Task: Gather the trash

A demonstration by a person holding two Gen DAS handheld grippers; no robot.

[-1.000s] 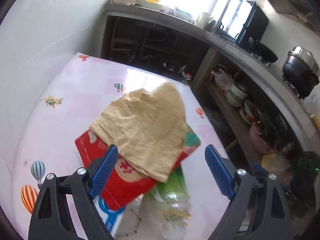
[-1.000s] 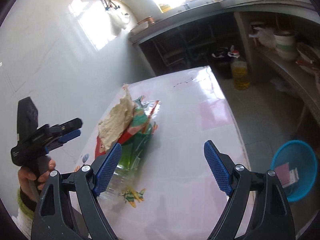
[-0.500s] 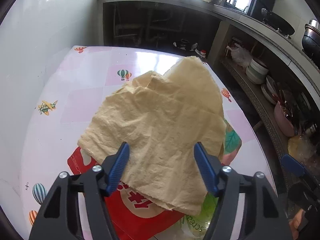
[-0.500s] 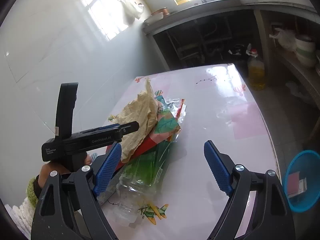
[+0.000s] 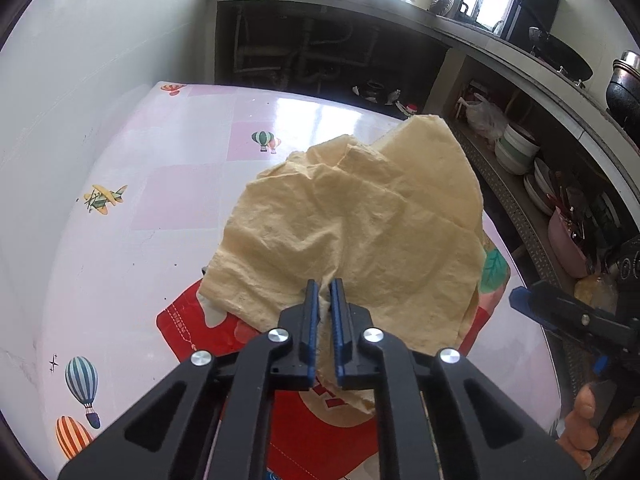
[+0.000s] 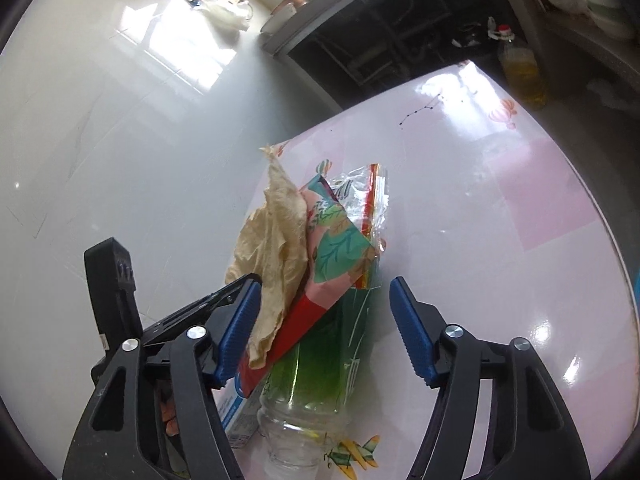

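A crumpled tan paper napkin (image 5: 360, 216) lies on top of a red snack bag (image 5: 320, 408) on the pink table (image 5: 168, 200). My left gripper (image 5: 324, 308) is shut on the napkin's near edge. In the right wrist view the napkin (image 6: 276, 240), the red and teal bag (image 6: 332, 256) and a clear plastic bottle with a green label (image 6: 320, 368) form one pile. My right gripper (image 6: 324, 320) is open and empty, with its jaws either side of the pile above the bottle. The left gripper's body (image 6: 120, 300) shows at the left.
A white tiled wall (image 6: 120, 140) borders the table's left side. A concrete counter (image 5: 480, 48) with shelves of bowls and pots runs behind and to the right. A bottle of oil (image 6: 520, 68) stands on the floor beyond the table.
My left gripper has moved forward and closed on the napkin's near edge. My right gripper has moved in over the pile, still open.
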